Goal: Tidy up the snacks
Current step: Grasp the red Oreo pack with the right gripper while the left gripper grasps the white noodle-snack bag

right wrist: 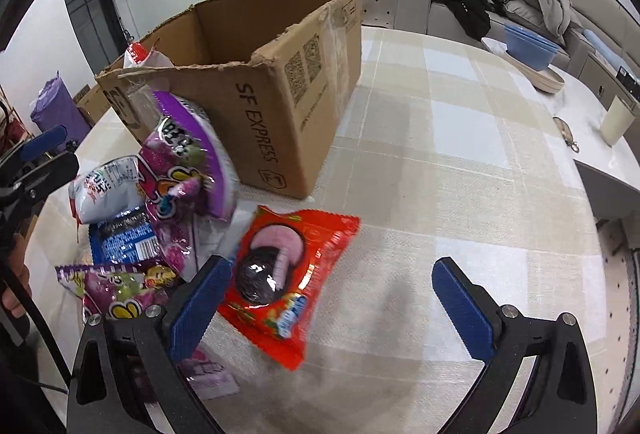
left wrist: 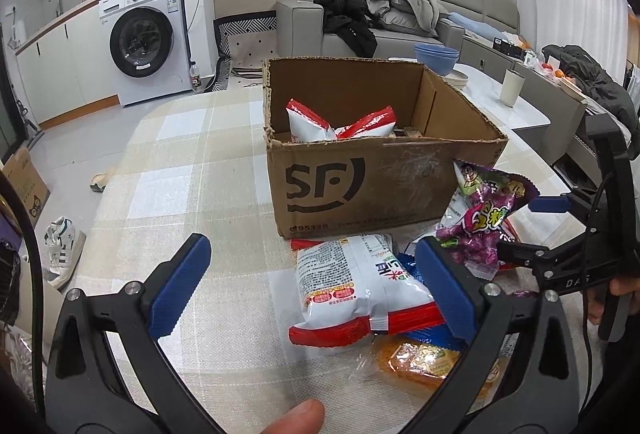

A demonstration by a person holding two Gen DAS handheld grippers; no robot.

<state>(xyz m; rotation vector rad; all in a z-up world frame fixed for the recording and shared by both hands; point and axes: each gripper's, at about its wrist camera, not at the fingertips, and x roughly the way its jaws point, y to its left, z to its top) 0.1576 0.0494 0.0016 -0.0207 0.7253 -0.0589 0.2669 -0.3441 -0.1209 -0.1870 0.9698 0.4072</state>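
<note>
An open cardboard box [left wrist: 380, 186] [right wrist: 248, 82] stands on the checked tablecloth with two white-and-red bags [left wrist: 340, 122] inside. In front of it lies a white-and-red snack bag [left wrist: 352, 286], between the fingers of my open left gripper [left wrist: 314, 286] and close to the right one. A purple bag [left wrist: 480, 210] [right wrist: 188, 170] leans on the box corner. Blue [right wrist: 124, 242] and orange [left wrist: 424, 358] packets lie in the pile. My right gripper [right wrist: 332, 308] [left wrist: 528, 226] is open, and a red packet [right wrist: 288, 274] lies flat beside its left finger. A second purple bag [right wrist: 120, 290] lies left of that finger.
Blue bowls [right wrist: 528, 46] on a beige plate and a pale cup [right wrist: 616, 122] stand at the table's far right. A sofa [left wrist: 400, 14] piled with clothes is behind, and a washing machine [left wrist: 148, 38] is at the back left. A fingertip [left wrist: 296, 418] shows below.
</note>
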